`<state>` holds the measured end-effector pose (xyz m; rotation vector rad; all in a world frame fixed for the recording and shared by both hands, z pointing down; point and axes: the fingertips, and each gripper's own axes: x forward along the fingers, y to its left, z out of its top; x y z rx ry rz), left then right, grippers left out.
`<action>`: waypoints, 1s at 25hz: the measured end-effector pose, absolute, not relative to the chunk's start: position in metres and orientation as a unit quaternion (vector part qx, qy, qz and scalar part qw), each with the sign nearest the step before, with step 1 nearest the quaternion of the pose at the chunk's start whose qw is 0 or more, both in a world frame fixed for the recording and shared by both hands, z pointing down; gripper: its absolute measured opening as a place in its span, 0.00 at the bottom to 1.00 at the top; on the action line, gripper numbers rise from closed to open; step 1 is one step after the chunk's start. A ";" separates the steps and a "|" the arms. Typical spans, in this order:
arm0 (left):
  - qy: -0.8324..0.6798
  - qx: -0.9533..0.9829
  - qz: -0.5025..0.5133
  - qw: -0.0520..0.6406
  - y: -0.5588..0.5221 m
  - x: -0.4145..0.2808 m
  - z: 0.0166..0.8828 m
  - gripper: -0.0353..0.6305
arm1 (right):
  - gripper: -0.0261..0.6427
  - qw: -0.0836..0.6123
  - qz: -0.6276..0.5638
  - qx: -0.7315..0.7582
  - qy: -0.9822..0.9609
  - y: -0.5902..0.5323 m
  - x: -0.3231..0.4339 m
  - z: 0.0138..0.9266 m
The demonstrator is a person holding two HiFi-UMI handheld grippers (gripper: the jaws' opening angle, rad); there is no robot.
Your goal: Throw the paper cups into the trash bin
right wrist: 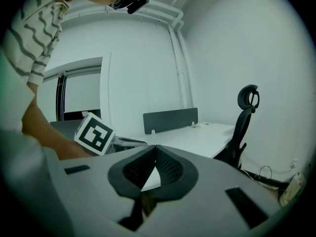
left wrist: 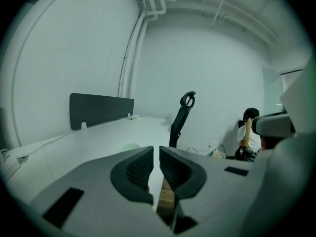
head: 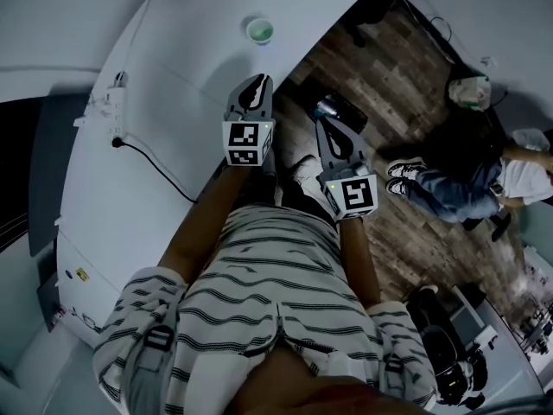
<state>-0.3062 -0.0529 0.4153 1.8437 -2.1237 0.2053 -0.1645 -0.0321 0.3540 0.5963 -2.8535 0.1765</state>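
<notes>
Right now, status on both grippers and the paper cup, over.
Left gripper shut, empty. Right gripper shut, empty. Paper cup upright on table, ahead of left gripper, not touched. Nothing between them.

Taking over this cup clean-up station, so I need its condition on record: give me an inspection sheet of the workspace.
Surface: white table, curved edge.
Job's things: one paper cup, upright, beyond the left gripper.
Clutter: power strip near the table's left edge.
Grippers: left gripper and right gripper both shut, nothing held.
Cables: black cable trailing from the power strip.
Surroundings: wood floor, office chair, seated person.
</notes>
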 end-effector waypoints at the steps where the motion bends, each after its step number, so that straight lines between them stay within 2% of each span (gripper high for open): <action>1: -0.745 0.643 0.072 0.163 -0.055 -0.309 0.419 0.10 | 0.06 0.113 0.062 0.202 -0.971 -0.031 -0.166 0.357; 3: -0.748 0.638 0.072 0.169 -0.059 -0.315 0.425 0.11 | 0.06 0.124 0.061 0.200 -0.970 -0.029 -0.167 0.361; 5: -0.750 0.634 0.074 0.174 -0.063 -0.318 0.432 0.18 | 0.06 0.129 0.061 0.197 -0.970 -0.027 -0.168 0.365; 8: -0.753 0.629 0.077 0.177 -0.068 -0.324 0.442 0.20 | 0.06 0.122 0.080 0.194 -0.970 -0.026 -0.167 0.372; 21: -0.777 0.592 0.094 0.191 -0.097 -0.358 0.488 0.45 | 0.06 0.154 0.098 0.203 -0.962 -0.027 -0.163 0.403; 25: -0.779 0.584 0.101 0.202 -0.106 -0.368 0.504 0.49 | 0.06 0.162 0.103 0.206 -0.959 -0.024 -0.161 0.410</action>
